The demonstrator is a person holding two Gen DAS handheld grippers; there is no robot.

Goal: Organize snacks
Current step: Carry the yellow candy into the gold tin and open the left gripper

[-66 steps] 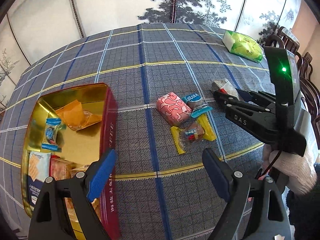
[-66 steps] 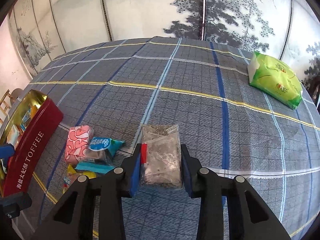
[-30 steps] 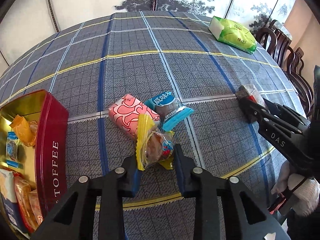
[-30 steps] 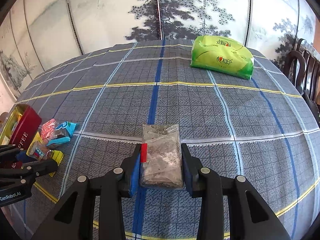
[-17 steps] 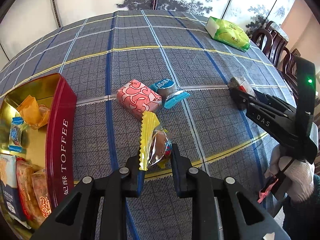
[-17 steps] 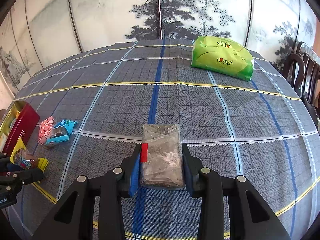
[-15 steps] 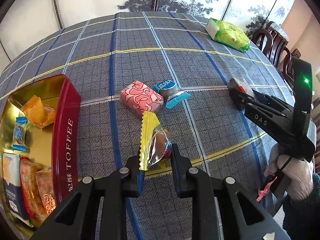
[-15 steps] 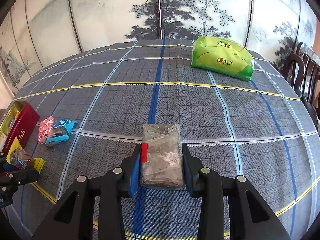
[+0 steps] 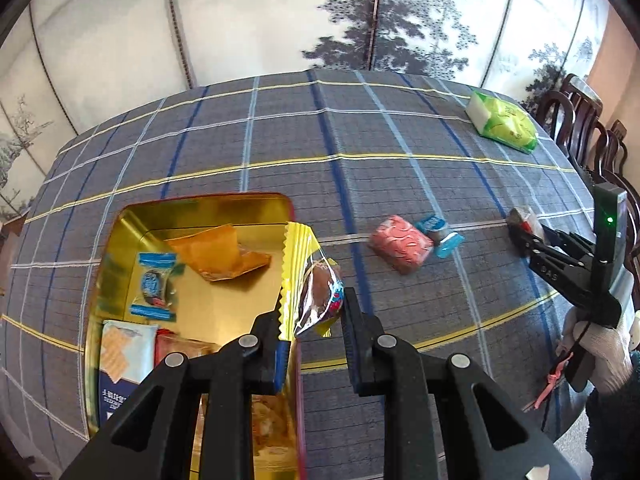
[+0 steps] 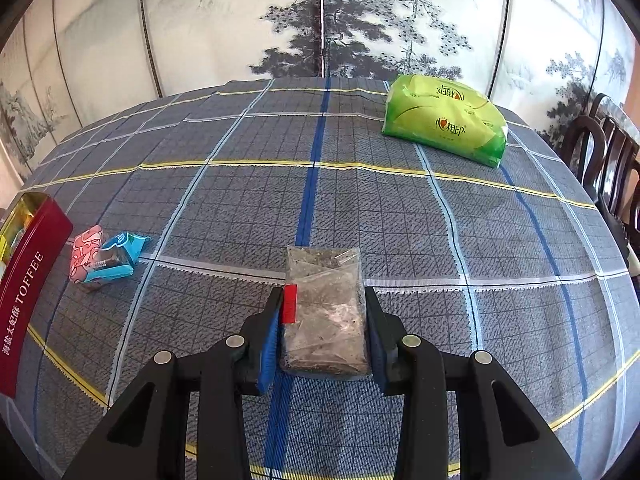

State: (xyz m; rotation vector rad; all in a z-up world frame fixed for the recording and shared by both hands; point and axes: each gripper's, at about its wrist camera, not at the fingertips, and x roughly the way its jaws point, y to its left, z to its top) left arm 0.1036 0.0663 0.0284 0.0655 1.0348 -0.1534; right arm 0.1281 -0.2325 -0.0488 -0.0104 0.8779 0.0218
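My left gripper (image 9: pixel 312 316) is shut on a yellow-edged clear snack packet (image 9: pixel 310 280) and holds it in the air over the right rim of the red toffee tin (image 9: pixel 208 210). The tin's gold inside holds several wrapped snacks. A pink packet (image 9: pixel 400 244) and a blue packet (image 9: pixel 438 230) lie on the cloth to the right. My right gripper (image 10: pixel 322 320) is shut on a clear grey packet (image 10: pixel 324 312) above the table; it also shows in the left wrist view (image 9: pixel 524 220). The pink packet (image 10: pixel 84 254), blue packet (image 10: pixel 118 256) and tin (image 10: pixel 28 272) lie at its left.
A green tissue pack (image 10: pixel 444 124) lies at the far right of the checked tablecloth (image 10: pixel 320 200); it also shows in the left wrist view (image 9: pixel 502 126). Dark wooden chairs (image 10: pixel 604 160) stand beyond the right edge. A painted folding screen stands behind the table.
My left gripper shut on the yellow-edged packet, lifted it off the cloth and carried it left to the tin's rim. My right gripper keeps hold of the grey packet, nearly still.
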